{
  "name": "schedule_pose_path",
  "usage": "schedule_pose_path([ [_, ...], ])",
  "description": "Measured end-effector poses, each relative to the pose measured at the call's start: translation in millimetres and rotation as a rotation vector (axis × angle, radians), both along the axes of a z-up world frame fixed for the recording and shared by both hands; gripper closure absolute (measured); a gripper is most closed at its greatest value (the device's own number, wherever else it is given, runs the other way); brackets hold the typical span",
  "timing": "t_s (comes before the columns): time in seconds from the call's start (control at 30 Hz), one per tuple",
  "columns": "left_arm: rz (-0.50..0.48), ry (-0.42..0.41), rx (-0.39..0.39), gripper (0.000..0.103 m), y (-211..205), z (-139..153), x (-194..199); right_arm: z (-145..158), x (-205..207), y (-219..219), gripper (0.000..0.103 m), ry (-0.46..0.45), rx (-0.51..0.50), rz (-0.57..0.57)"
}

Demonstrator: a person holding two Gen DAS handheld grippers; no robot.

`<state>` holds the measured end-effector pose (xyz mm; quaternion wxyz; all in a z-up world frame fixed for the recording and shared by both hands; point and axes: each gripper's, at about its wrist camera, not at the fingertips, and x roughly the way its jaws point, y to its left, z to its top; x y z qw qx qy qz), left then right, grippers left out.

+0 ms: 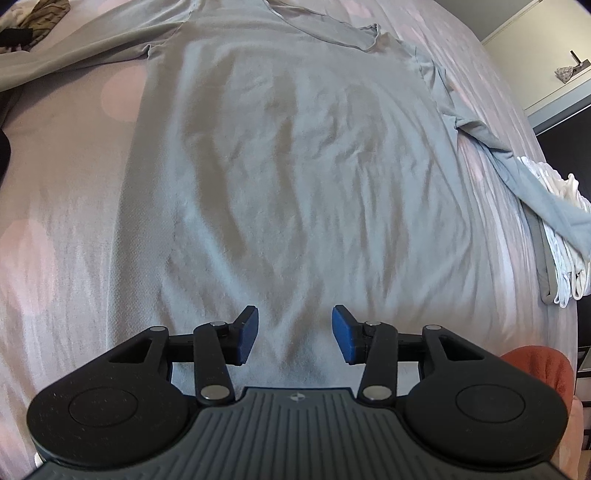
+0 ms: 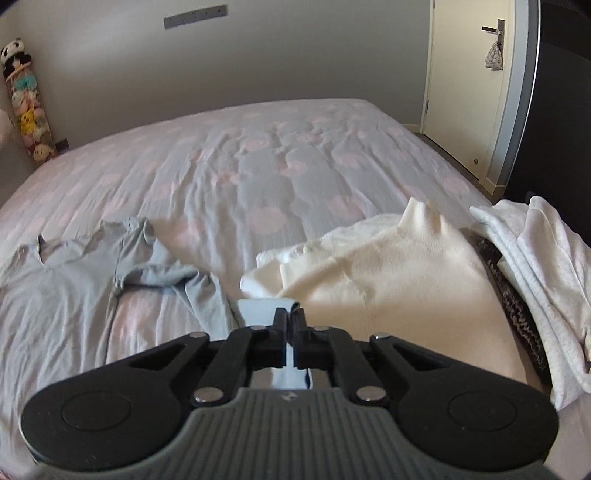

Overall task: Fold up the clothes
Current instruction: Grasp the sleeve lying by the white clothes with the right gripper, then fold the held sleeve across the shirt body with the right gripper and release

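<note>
A grey long-sleeve shirt (image 1: 288, 147) lies flat on the bed, collar at the far end. My left gripper (image 1: 294, 334) hovers over its near hem, open, its blue pads (image 1: 248, 330) apart with only the flat cloth beneath them. The shirt's right sleeve (image 1: 524, 177) runs off over a stack of white clothes. In the right wrist view that sleeve (image 2: 207, 295) leads from the shirt body (image 2: 55, 295) to my right gripper (image 2: 291, 319), which is shut on the sleeve's end, lifted off the bed. Pale cloth shows between the jaws.
The bed sheet (image 2: 258, 166) is pale with pink dots. A folded cream sweater (image 2: 388, 280) and a white garment (image 2: 535, 258) lie at the bed's right edge. More clothes (image 1: 37, 18) are heaped at far left. A door (image 2: 469, 92) stands beyond.
</note>
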<state>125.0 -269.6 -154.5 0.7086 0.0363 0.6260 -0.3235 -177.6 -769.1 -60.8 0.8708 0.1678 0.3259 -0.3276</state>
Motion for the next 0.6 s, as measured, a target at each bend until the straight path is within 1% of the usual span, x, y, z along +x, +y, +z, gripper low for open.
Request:
schedule_pose_path([
  [0.1, -0.001, 0.005, 0.000, 0.061, -2, -1, 0, 30, 0, -16, 0.100, -0.074, -0.004, -0.034],
  [0.13, -0.002, 0.007, 0.000, 0.061, -2, -1, 0, 39, 1, -21, 0.100, -0.086, -0.018, -0.041],
  [0.2, 0.004, 0.009, 0.004, 0.061, -2, -1, 1, 55, 4, -30, 0.100, -0.091, -0.063, -0.057],
  [0.27, 0.013, 0.009, 0.009, 0.061, -2, -1, 3, 62, 5, -43, 0.100, -0.083, -0.083, -0.084],
  [0.33, 0.019, 0.011, 0.013, 0.061, -2, -1, 5, 61, 6, -63, 0.100, -0.056, -0.091, -0.137],
  [0.5, 0.026, 0.013, 0.029, 0.061, -7, -2, 10, 37, 6, -106, 0.100, -0.026, -0.041, -0.254],
  [0.53, 0.027, 0.013, 0.033, 0.061, -8, -2, 11, 31, 7, -112, 0.100, -0.007, -0.032, -0.271],
  [0.6, 0.033, 0.010, 0.037, 0.061, -10, 1, 16, 21, 10, -118, 0.100, 0.051, -0.047, -0.298],
])
